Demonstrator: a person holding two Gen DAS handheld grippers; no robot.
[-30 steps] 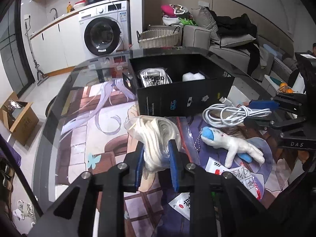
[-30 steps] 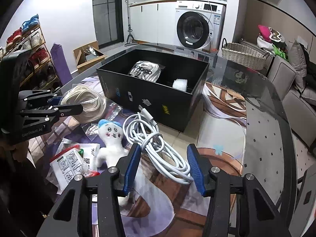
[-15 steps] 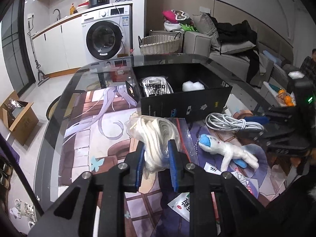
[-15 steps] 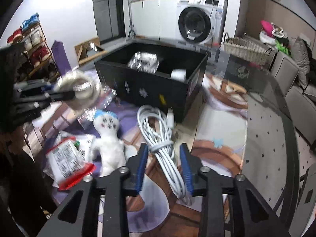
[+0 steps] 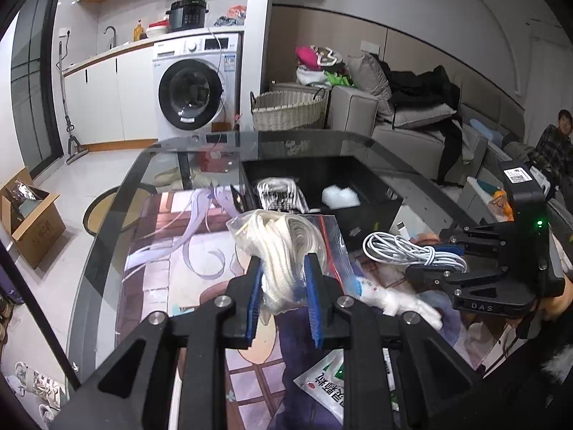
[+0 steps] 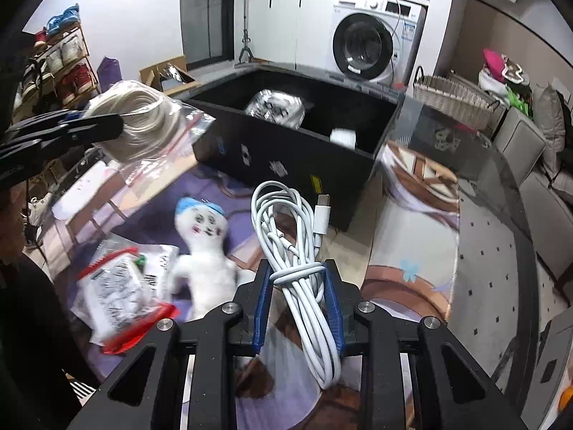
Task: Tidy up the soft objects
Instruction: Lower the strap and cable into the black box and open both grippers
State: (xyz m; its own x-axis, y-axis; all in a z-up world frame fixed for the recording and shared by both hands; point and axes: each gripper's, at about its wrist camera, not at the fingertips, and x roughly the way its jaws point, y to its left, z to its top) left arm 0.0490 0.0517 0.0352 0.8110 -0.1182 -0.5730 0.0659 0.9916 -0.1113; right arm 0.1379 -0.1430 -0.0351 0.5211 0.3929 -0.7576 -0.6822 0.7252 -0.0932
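Two soft things already inside the black box (image 6: 286, 150) in the upper middle of the right wrist view: a crinkly silver pack (image 6: 274, 105) and a small white puff (image 6: 343, 136). So some of the tidying looks done, but more is left.

In the left wrist view, a bag of white rope (image 5: 283, 247) sits in the middle of the frame, pinched between the blue pads of the left claw (image 5: 283, 286). Looks lifted off the worktop (image 5: 107, 251), with the box just behind it. Not in the box yet.

In the right wrist view, a bundle of white cable (image 6: 297, 251) runs down the lower middle of the frame. The right claw (image 6: 297, 304) has just been closing and now pinches the bundle, pads pressed on both sides. Cable tip just in front of the box wall. Cannot tell if the bundle is off the worktop yet.

Left lying on the picture mat: a little white doll with a blue cap (image 6: 204, 247), just left of the cable, and a clear bag with a red strip (image 6: 118, 286) at the lower left.

Best guess: about a third done. Rope and cable to drop in next, then doll and bag.
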